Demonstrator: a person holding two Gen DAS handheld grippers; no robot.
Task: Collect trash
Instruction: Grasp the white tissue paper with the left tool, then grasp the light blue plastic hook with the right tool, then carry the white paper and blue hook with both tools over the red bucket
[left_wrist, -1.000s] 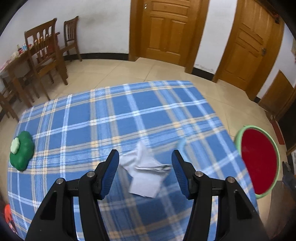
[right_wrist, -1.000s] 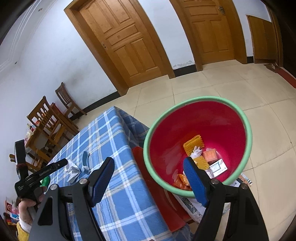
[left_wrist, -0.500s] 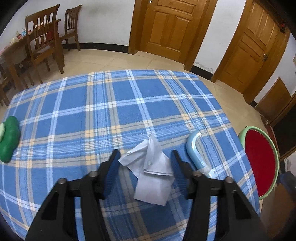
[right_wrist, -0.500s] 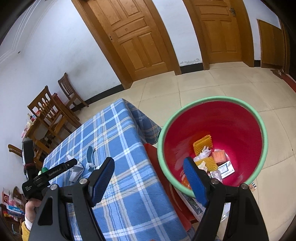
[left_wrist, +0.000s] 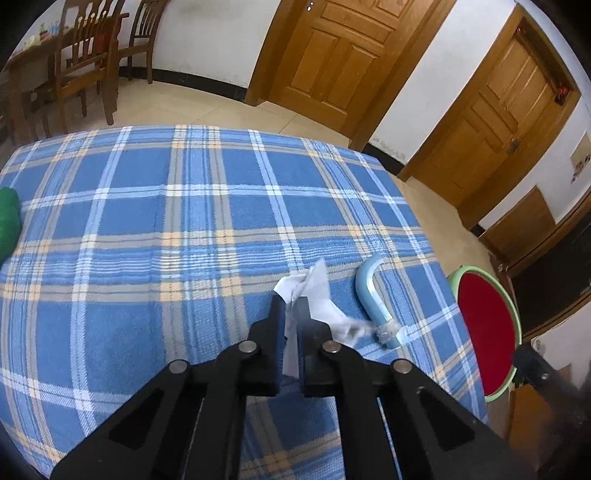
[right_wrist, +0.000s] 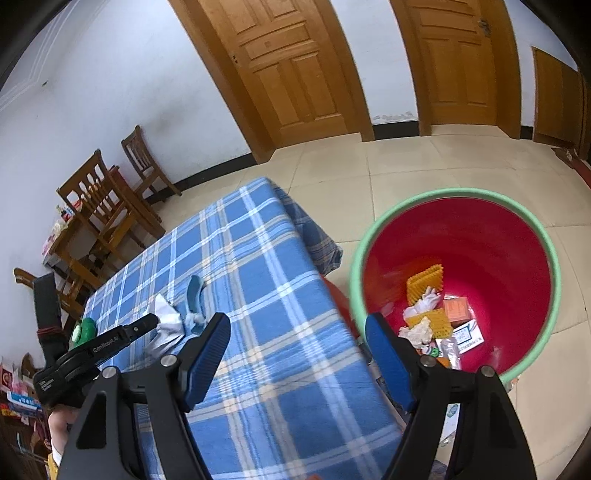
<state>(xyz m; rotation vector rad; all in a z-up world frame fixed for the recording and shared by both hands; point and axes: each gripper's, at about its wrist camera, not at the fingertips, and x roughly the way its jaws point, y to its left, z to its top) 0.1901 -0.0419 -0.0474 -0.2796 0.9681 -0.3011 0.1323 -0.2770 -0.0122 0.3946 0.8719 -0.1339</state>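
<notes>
My left gripper (left_wrist: 291, 308) is shut on a crumpled white tissue (left_wrist: 317, 295) over the blue plaid tablecloth (left_wrist: 155, 229); the tissue sticks out ahead and to the right of the fingers. It also shows in the right wrist view (right_wrist: 166, 325), pinched by the left gripper (right_wrist: 149, 321). A light blue curved piece (left_wrist: 371, 306) lies just right of the tissue. My right gripper (right_wrist: 295, 350) is open and empty, held above the table's edge beside the red bin with a green rim (right_wrist: 517, 218), which holds several scraps of trash (right_wrist: 430, 314).
A green toy (left_wrist: 8, 221) sits at the table's left edge. The bin (left_wrist: 484, 325) stands off the table's right side. Wooden chairs (left_wrist: 85, 62) and a wooden table stand at the back left, wooden doors (left_wrist: 332, 55) behind.
My left gripper has moved forward and closed on the tissue, which was lying between its open fingers. The right gripper has drifted slightly left, staying open.
</notes>
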